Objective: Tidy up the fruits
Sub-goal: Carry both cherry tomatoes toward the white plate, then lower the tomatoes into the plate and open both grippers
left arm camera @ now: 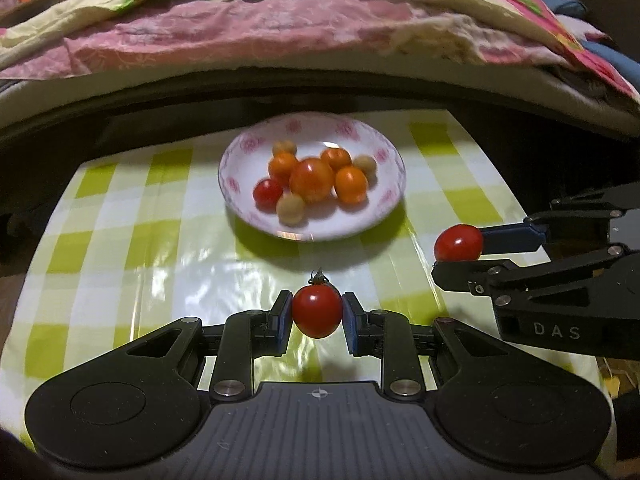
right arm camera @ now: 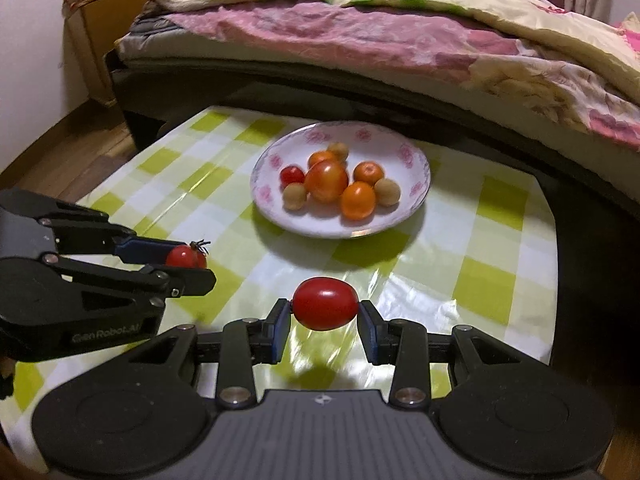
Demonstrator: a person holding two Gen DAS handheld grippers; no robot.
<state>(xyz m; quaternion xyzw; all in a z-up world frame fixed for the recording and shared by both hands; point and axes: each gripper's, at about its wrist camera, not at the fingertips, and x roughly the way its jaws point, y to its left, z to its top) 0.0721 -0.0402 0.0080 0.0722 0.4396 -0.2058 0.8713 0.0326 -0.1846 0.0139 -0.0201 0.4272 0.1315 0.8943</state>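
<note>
A white plate [left arm camera: 384, 216] [right arm camera: 416, 184] with a pink pattern holds several small fruits: orange and red tomatoes and tan round ones. My left gripper [left arm camera: 317, 312] [right arm camera: 188, 258] is shut on a round red cherry tomato with a stem [left arm camera: 317, 310] [right arm camera: 182, 257], lifted above the cloth in front of the plate. My right gripper [right arm camera: 325, 309] [left arm camera: 458, 246] is shut on an oval red tomato [right arm camera: 325, 309] [left arm camera: 459, 242], held to the right of the left one, also off the table.
The low table [left arm camera: 120, 220] [right arm camera: 500, 260] wears a glossy green-and-white checked cloth. Right behind it runs a bed [left arm camera: 280, 40] [right arm camera: 360, 40] with pink and yellow bedding. A wooden cabinet [right arm camera: 96, 20] stands at the far left beside wood flooring.
</note>
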